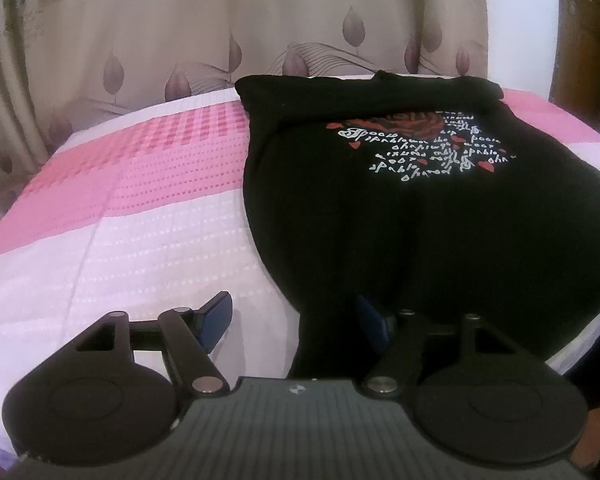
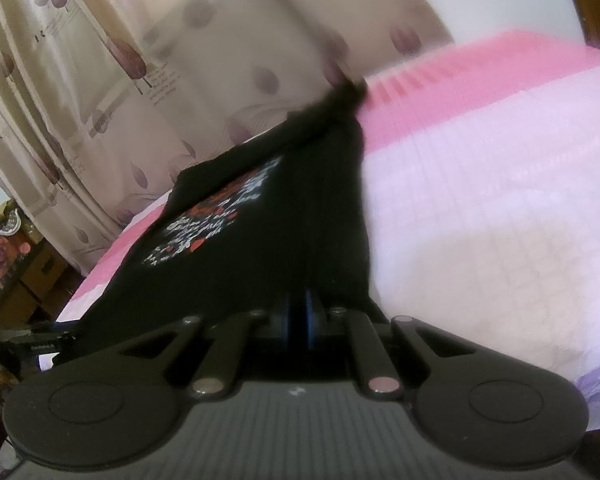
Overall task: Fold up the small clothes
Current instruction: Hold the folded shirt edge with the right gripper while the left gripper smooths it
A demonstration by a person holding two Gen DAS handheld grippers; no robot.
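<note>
Shirt [image 1: 440,216] is black with a red rose and white lettering printed on the chest, and it's lying face up on the bed [image 1: 152,216], collar at the far end by the curtain [image 1: 140,32].

Left gripper [image 1: 296,316] is spread wide open right at the near hem. One blue pad sits on the bare cover, the other is half tucked against the black cloth, so it straddles the shirt's left edge but isn't pinching anything yet. Right gripper [image 2: 299,316] is clamped shut on a bit of the shirt's near edge, and the cloth looks pulled up into a ridge running away from it. That view is tilted and smeared, so I can't say which corner it has.

My guess is this is the start of a fold: one side grabbed, the other lining up. Next thing would be closing the left pads on the hem, then carrying both corners together so the fold comes out even. Thin jersey like this sags, so a lopsided lift could bunch it.

Bed cover is a waffle weave in pink and white bands. Beige leaf-print curtain behind, some wooden furniture [image 2: 32,276] off to the side.
</note>
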